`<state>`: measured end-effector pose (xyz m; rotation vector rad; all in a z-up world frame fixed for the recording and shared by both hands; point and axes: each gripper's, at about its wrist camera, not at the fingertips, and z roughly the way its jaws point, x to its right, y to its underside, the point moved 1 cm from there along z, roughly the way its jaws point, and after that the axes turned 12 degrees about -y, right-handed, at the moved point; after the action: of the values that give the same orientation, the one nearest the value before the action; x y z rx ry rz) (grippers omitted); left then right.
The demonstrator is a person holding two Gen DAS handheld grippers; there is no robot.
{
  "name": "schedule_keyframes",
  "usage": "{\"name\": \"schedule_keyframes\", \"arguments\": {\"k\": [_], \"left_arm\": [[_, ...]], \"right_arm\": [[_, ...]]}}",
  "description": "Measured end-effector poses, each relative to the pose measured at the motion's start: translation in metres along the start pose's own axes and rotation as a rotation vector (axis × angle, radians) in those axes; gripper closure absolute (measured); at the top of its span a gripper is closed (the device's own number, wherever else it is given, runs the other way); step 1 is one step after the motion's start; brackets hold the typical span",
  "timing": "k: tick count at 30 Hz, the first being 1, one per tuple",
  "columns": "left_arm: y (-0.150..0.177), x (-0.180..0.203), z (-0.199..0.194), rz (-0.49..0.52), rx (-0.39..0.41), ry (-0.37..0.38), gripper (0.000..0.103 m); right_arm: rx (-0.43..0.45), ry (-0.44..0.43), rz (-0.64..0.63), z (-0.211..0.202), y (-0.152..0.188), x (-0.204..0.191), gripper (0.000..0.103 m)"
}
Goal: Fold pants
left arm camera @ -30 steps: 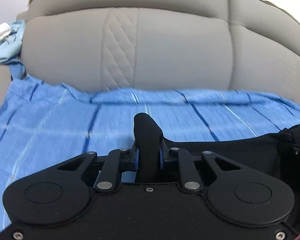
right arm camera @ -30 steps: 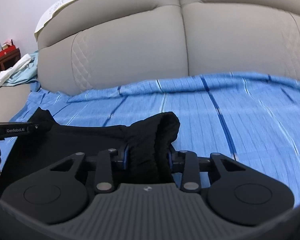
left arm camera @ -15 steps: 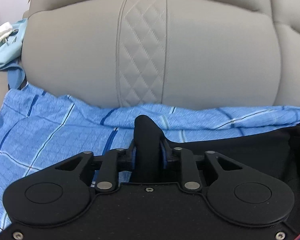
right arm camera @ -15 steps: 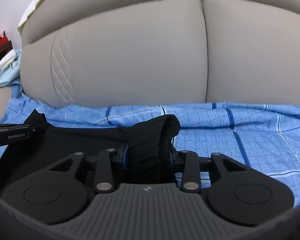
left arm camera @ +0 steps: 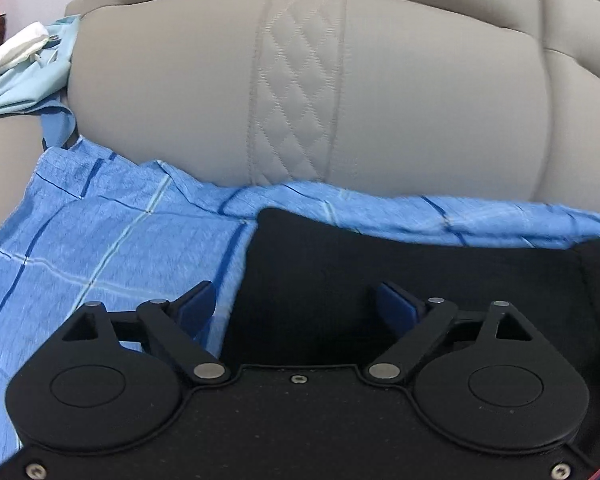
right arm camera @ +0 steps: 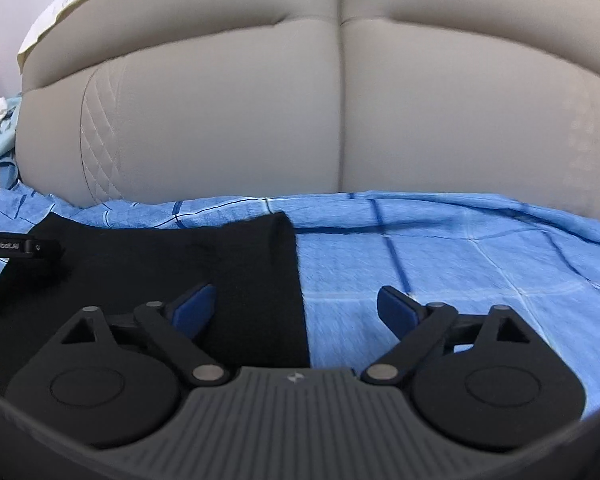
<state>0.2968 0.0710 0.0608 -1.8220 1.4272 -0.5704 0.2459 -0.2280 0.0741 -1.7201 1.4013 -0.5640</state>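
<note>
At the far left, loose pale-blue and white laundry [left arm camera: 18, 76] is heaped on the sofa's arm, apart from the work. The black pants [left arm camera: 400, 276] lie flat on the blue checked sheet [left arm camera: 100, 232] that covers the sofa seat, their far edge close under the grey back cushion [left arm camera: 300, 92]. The left hand-held gripper [left arm camera: 300, 308] has just been opening and now stands wide, its blue pads clear of the cloth, with the left border of the pants running under the gap between them. Further right, the right hand-held gripper [right arm camera: 296, 308] has likewise just been opening and also stands wide and empty; the right border of the pants [right arm camera: 180, 280] ends in a rolled corner just ahead of it, and bare sheet [right arm camera: 460, 264] stretches on beyond. So one fold looks laid down and let go: the fabric reads as a neat rectangle with straight left and right edges. How many layers lie under that top surface is hard to judge, since the black cloth shows almost no creases and the near part is hidden by the gripper bodies. What is left, in my judgement, is at least one more fold to make the bundle compact, plus smoothing the rolled corner on the right.
</note>
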Motion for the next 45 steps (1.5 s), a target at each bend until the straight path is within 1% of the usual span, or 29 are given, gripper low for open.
{"name": "schedule_keyframes", "arguments": {"k": [3, 5, 9, 11, 14, 18, 21, 26, 30, 31, 35, 45], "left_arm": [[0.016, 0.006, -0.021, 0.069, 0.008, -0.016, 0.015], [0.029, 0.007, -0.036, 0.089, 0.013, -0.015, 0.014], [0.058, 0.001, -0.066, 0.080, 0.006, 0.023, 0.013], [0.073, -0.001, -0.082, 0.093, 0.021, 0.026, 0.012], [0.094, -0.007, -0.103, 0.095, 0.040, 0.022, 0.011], [0.118, -0.013, -0.125, 0.061, 0.047, 0.034, 0.005], [0.132, -0.011, -0.136, 0.070, 0.051, 0.026, 0.004], [0.145, -0.007, -0.141, 0.071, 0.018, 0.032, 0.004], [0.152, -0.003, -0.136, 0.075, -0.013, 0.030, 0.004], [0.153, -0.002, -0.134, 0.074, -0.020, 0.026, 0.002], [0.156, 0.000, -0.133, 0.071, -0.009, 0.015, 0.000], [0.155, -0.001, -0.126, 0.083, 0.015, 0.028, 0.000]], "right_arm": [[0.001, -0.020, 0.016, -0.024, 0.014, -0.004, 0.004], [-0.001, -0.005, 0.014, -0.036, 0.023, -0.009, 0.004], [0.027, 0.000, 0.047, -0.064, 0.046, -0.020, 0.003], [0.044, 0.002, 0.058, -0.077, 0.059, -0.028, 0.002], [0.054, 0.016, 0.031, -0.092, 0.077, -0.045, 0.001], [0.060, 0.023, -0.007, -0.104, 0.094, -0.066, 0.000], [0.053, 0.028, -0.023, -0.107, 0.105, -0.075, 0.000], [0.038, 0.051, -0.050, -0.106, 0.115, -0.086, 0.000], [0.024, 0.071, -0.071, -0.100, 0.118, -0.090, 0.000], [0.019, 0.074, -0.072, -0.098, 0.119, -0.090, 0.000], [0.004, 0.077, -0.065, -0.091, 0.122, -0.089, 0.000], [0.044, 0.066, -0.092, -0.088, 0.129, -0.092, 0.000]]}}
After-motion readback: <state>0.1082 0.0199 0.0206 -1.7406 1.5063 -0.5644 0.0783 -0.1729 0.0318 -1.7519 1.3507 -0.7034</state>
